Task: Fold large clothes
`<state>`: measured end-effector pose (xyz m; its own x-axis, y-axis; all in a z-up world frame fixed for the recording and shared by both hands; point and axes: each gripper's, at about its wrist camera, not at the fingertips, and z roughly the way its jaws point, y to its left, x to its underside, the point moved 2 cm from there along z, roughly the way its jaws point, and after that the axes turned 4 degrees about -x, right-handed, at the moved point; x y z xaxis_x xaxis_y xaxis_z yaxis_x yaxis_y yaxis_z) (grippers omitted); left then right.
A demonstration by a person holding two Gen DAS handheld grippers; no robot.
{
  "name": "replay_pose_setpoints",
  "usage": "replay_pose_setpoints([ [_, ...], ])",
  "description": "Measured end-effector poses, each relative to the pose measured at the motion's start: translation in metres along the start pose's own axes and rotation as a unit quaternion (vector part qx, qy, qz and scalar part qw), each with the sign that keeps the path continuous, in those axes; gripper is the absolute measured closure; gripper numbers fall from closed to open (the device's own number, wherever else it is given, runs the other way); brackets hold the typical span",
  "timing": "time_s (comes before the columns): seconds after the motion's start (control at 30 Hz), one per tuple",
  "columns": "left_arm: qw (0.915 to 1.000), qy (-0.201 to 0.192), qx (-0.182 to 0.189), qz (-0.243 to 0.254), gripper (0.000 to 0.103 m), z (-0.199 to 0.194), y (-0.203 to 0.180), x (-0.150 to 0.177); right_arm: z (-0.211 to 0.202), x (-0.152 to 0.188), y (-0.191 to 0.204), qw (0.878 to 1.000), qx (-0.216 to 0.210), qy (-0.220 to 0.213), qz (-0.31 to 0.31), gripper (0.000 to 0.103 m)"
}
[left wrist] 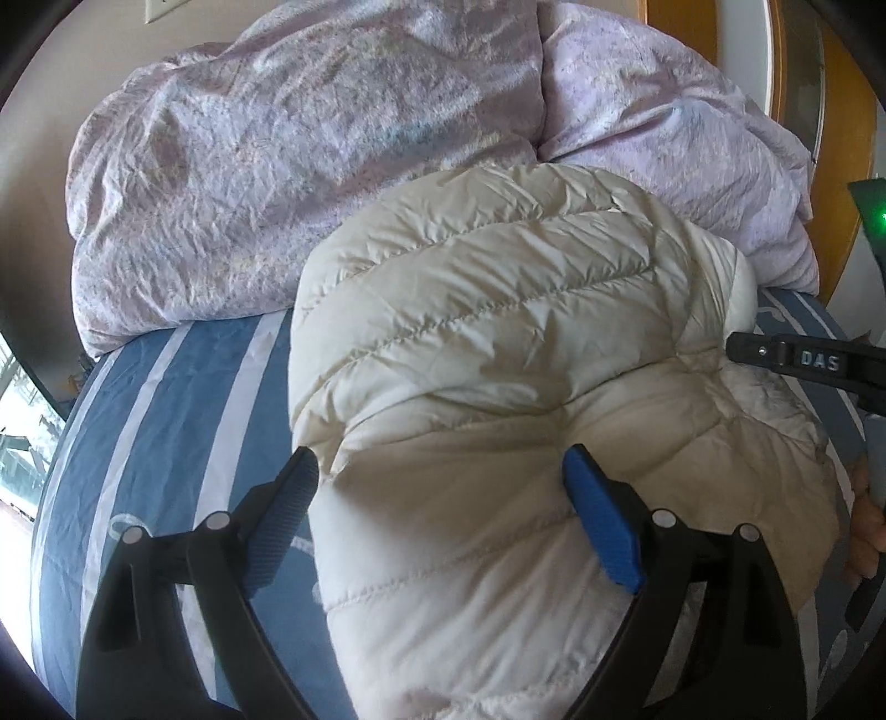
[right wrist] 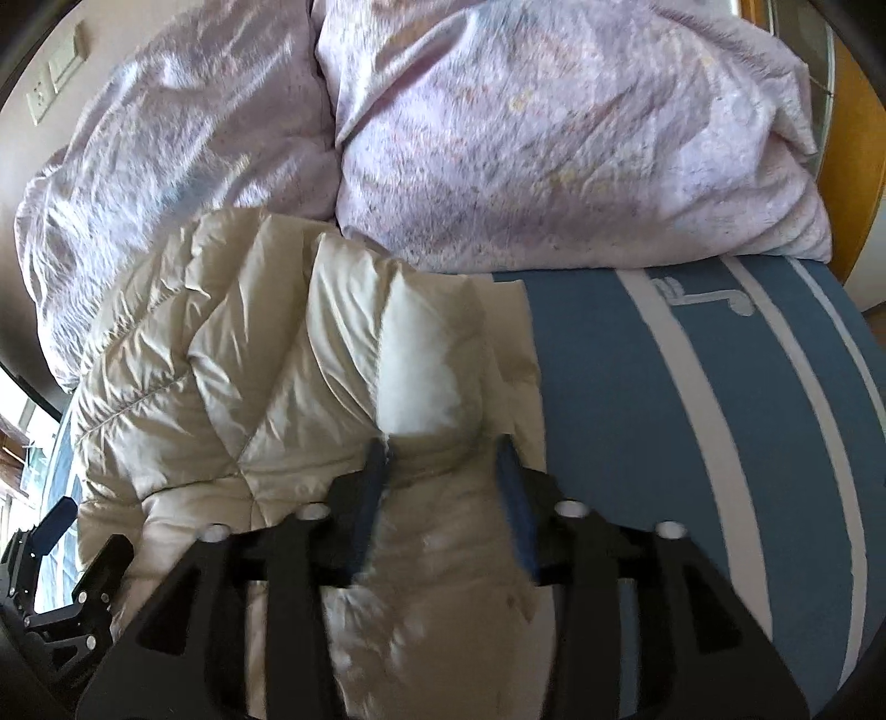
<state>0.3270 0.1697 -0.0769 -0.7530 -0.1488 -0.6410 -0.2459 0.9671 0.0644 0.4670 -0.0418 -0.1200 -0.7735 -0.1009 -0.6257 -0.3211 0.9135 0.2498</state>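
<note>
Left wrist view: a cream quilted down jacket lies bunched on a bed whose blue sheet has pale stripes. The jacket sits toward the bed's right side, its far end touching a crumpled lilac duvet heaped across the far edge of the bed. The left gripper has its jaws spread wide, 1 blue pad on the sheet side and the other pressed into the jacket's puffed fabric, closing on nothing. The right gripper reaches in from the right edge, its black tip against the jacket. A beige wall with a light switch plate stands behind the duvet, wooden furniture rises at the far right, and a bright window shows at the left.

Right wrist view: the right gripper has its jaws partly open, straddling a raised fold of the jacket; whether they pinch it I cannot tell. The sheet stretches bare to the right. The duvet fills the far edge. The left gripper shows at the lower left, beside the jacket. A wall outlet plate sits upper left.
</note>
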Motion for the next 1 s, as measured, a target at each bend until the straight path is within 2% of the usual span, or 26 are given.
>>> replay_pose_setpoints([
  [0.23,0.9999,0.000,-0.006,-0.012,0.014,-0.020,-0.001,0.008,-0.033,0.021,-0.004,1.000,-0.003,-0.009,0.001,0.021],
  [0.4,0.9997,-0.004,-0.011,-0.019,0.013,-0.039,-0.003,0.017,-0.051,0.035,0.003,1.000,0.002,-0.016,-0.024,0.006],
  [0.53,0.9995,-0.005,-0.014,-0.026,0.013,-0.054,-0.004,0.023,-0.071,0.049,0.008,0.999,-0.005,-0.021,-0.030,0.004],
  [1.0,0.9985,0.013,-0.004,-0.052,0.013,-0.104,0.002,0.066,-0.114,0.112,0.014,0.998,-0.024,0.009,-0.051,0.004],
])
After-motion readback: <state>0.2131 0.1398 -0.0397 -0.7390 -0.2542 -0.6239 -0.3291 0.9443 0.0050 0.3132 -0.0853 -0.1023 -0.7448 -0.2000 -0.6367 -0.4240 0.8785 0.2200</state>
